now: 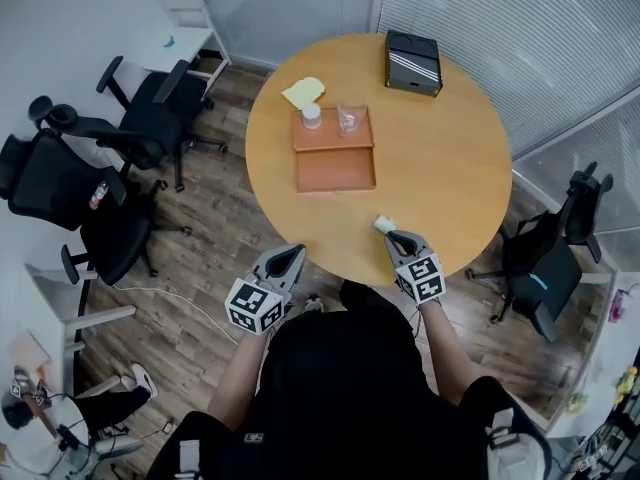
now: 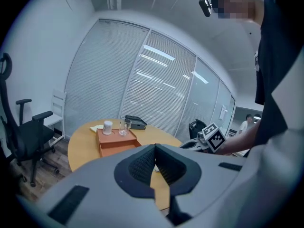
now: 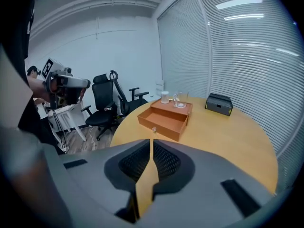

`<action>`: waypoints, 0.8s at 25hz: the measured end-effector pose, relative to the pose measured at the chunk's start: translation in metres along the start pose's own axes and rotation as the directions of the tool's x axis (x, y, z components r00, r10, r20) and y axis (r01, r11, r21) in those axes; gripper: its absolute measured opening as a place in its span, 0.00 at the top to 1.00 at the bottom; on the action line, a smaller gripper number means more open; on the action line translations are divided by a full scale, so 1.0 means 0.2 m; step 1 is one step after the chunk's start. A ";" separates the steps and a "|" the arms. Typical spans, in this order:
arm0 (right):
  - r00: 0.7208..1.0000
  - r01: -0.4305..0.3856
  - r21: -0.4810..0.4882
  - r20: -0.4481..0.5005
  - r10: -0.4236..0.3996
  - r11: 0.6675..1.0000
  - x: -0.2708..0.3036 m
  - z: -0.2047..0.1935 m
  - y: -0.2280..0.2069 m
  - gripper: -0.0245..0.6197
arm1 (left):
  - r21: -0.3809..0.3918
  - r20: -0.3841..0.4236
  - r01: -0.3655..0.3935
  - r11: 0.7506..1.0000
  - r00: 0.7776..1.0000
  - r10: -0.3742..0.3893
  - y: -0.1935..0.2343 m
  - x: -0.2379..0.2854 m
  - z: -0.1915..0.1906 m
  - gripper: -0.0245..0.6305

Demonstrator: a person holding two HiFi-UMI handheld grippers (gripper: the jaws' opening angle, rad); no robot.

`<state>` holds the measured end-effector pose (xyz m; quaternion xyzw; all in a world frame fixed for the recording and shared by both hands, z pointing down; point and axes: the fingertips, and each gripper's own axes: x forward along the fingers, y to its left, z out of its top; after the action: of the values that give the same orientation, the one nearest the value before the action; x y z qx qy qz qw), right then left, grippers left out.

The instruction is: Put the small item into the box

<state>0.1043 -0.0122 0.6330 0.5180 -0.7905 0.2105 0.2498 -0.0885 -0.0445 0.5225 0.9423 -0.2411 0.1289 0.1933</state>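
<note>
A small white item [image 1: 383, 225] lies on the round wooden table [image 1: 450, 168] near its front edge. My right gripper [image 1: 392, 236] sits just behind it, jaws shut with nothing between them; whether the tips touch it I cannot tell. The orange box [image 1: 333, 130] stands at the table's middle left with its drawer [image 1: 336, 171] pulled open toward me. In the right gripper view the box [image 3: 166, 120] lies ahead of the right gripper [image 3: 151, 141]. My left gripper [image 1: 288, 259] hovers off the table's front edge, shut and empty, facing the box [image 2: 116, 141].
On top of the box stand a white bottle [image 1: 312, 116] and a glass [image 1: 348, 120]. A yellow pad [image 1: 303, 92] and a black case [image 1: 413, 62] lie at the far side. Black office chairs [image 1: 150, 118] stand left, another chair [image 1: 545, 258] right.
</note>
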 end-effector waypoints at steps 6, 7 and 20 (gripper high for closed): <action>0.997 -0.046 -0.050 -0.066 0.043 0.998 0.11 -0.10 -0.09 0.95 | -0.019 0.014 -0.059 0.998 0.998 0.060 0.03 0.06 0.03 0.95; 0.995 -0.053 -0.067 -0.086 0.047 0.996 0.13 -0.13 -0.11 0.95 | -0.021 0.014 -0.068 0.997 0.998 0.068 0.03 0.08 0.03 0.95; 0.961 -0.176 -0.165 -0.244 0.133 0.970 0.33 -0.31 -0.22 0.77 | -0.062 -0.007 -0.150 0.987 0.989 0.150 0.04 0.22 0.01 0.95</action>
<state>0.1328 -0.0385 0.7264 0.4009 -0.8105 0.2136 0.3698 -0.0546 -0.0702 0.5381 0.9147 -0.3151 0.1366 0.2128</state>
